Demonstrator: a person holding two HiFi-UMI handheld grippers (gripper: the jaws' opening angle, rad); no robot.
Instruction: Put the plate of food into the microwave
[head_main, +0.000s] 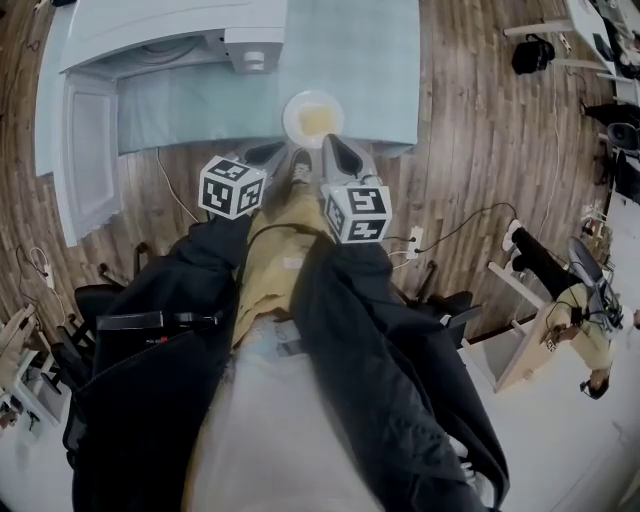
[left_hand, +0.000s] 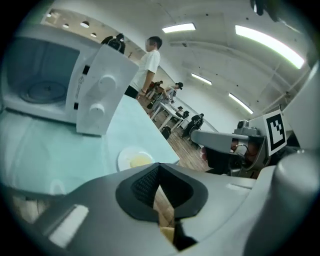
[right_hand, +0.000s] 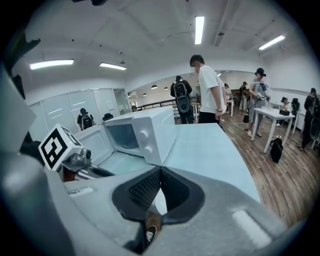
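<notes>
A white plate (head_main: 313, 117) with yellow food sits near the front edge of the pale blue table (head_main: 370, 60). The white microwave (head_main: 170, 40) stands at the table's left, and its door (head_main: 88, 160) hangs open. My left gripper (head_main: 266, 154) and right gripper (head_main: 338, 152) are held just short of the table edge, either side of the plate, both shut and empty. In the left gripper view the plate (left_hand: 135, 160) lies just beyond the left gripper (left_hand: 159, 166), with the open microwave (left_hand: 50, 90) further left. In the right gripper view the right gripper (right_hand: 160, 170) points past the microwave (right_hand: 140, 134).
Wooden floor surrounds the table, with cables and a power strip (head_main: 413, 240) to my right. A person (right_hand: 207, 87) stands at the table's far end, with others and desks (right_hand: 272, 115) behind. Black chairs (head_main: 110, 300) stand at my lower left.
</notes>
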